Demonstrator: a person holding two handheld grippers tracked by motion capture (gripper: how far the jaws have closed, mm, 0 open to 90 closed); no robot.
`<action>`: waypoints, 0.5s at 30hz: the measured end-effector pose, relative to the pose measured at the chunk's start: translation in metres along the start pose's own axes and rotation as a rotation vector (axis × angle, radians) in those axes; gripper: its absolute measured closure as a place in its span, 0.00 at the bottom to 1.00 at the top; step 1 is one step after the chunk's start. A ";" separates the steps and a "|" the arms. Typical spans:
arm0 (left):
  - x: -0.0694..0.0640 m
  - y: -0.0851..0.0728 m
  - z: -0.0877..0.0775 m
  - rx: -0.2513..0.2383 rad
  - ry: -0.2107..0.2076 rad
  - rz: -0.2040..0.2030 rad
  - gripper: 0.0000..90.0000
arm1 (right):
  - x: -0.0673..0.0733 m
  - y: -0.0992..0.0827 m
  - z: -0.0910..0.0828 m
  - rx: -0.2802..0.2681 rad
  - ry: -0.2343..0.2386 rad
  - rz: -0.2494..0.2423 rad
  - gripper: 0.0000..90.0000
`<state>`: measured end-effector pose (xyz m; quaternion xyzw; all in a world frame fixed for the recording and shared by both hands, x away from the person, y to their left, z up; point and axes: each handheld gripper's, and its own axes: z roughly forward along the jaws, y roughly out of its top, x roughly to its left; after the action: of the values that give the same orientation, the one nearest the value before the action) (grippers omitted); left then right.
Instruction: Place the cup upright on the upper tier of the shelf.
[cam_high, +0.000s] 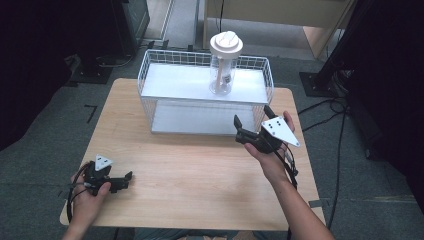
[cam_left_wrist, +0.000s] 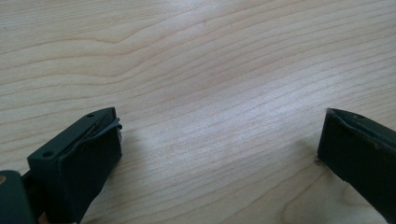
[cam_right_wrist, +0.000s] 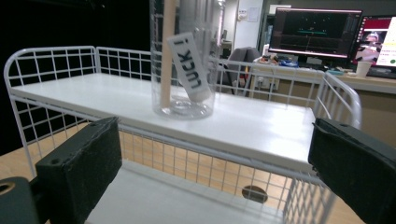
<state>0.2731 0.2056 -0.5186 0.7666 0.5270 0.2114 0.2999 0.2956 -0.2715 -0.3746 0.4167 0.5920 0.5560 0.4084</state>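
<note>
A clear bottle (cam_high: 223, 67) with a white lid (cam_high: 226, 44) is standing upright on the top shelf of a white wire rack (cam_high: 165, 102) at the far side of the wooden tabletop (cam_high: 195, 175). The right tool (cam_high: 252, 126) is hovering just in front of the rack, jaws spread wide, gripping nothing. The left tool (cam_high: 126, 179) is resting low at the tabletop's near left corner, jaws also apart and empty.
</note>
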 end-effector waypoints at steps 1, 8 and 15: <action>0.000 0.000 0.000 0.000 0.000 0.000 0.00 | -0.002 -0.003 -0.003 0.004 -0.002 -0.001 0.03; 0.000 0.000 0.000 0.000 0.001 0.002 0.00 | -0.014 -0.020 -0.019 0.030 -0.020 0.004 0.03; 0.000 0.000 0.000 0.000 0.001 0.002 0.00 | -0.022 -0.035 -0.036 0.051 -0.033 0.007 0.03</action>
<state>0.2731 0.2057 -0.5186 0.7670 0.5263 0.2120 0.2996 0.2671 -0.3052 -0.4070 0.4381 0.5976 0.5354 0.4054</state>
